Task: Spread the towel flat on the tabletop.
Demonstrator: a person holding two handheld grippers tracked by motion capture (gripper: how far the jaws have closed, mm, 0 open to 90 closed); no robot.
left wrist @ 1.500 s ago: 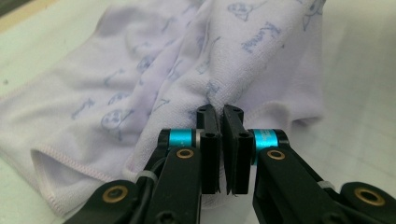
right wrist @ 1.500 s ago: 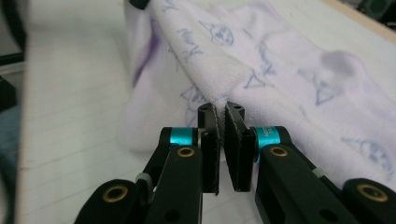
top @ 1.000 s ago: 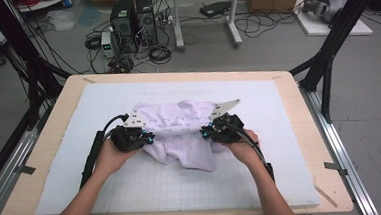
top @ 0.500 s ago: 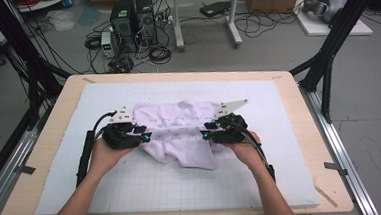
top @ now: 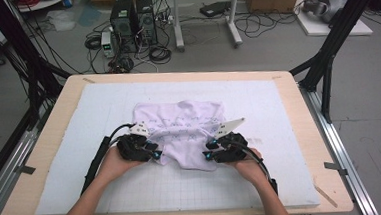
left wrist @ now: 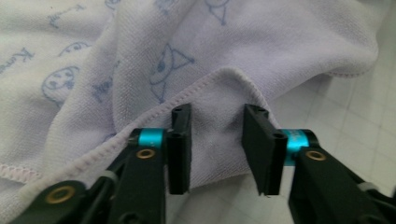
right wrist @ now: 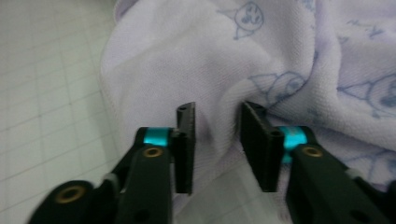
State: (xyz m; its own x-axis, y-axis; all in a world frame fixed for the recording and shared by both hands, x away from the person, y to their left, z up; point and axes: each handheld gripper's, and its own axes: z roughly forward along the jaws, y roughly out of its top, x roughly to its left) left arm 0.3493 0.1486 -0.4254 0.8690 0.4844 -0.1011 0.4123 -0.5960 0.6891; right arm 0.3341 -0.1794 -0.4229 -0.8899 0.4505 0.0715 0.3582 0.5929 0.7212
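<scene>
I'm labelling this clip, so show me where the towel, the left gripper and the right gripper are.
towel point(top: 179, 125): high view, on its printed middle.
left gripper point(left wrist: 217, 140): left gripper view, midway between its open jaws, over the hem.
right gripper point(right wrist: 217, 140): right gripper view, midway between its open jaws, at the cloth's edge.

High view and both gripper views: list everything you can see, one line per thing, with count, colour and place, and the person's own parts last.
cloth: one, pale lilac with blue cartoon prints, crumpled at the middle of the mat
mat: one, white with a grid, covering most of the table
table: one, light wood, centre of the high view
computer towers: two, black, on the floor beyond the table
cables: many, black, across the floor
left gripper: one, black with teal rings, jaws apart at the cloth's hemmed edge
right gripper: one, black with teal rings, jaws apart around a cloth fold
hands: two, each on a gripper at the cloth's near edge
</scene>
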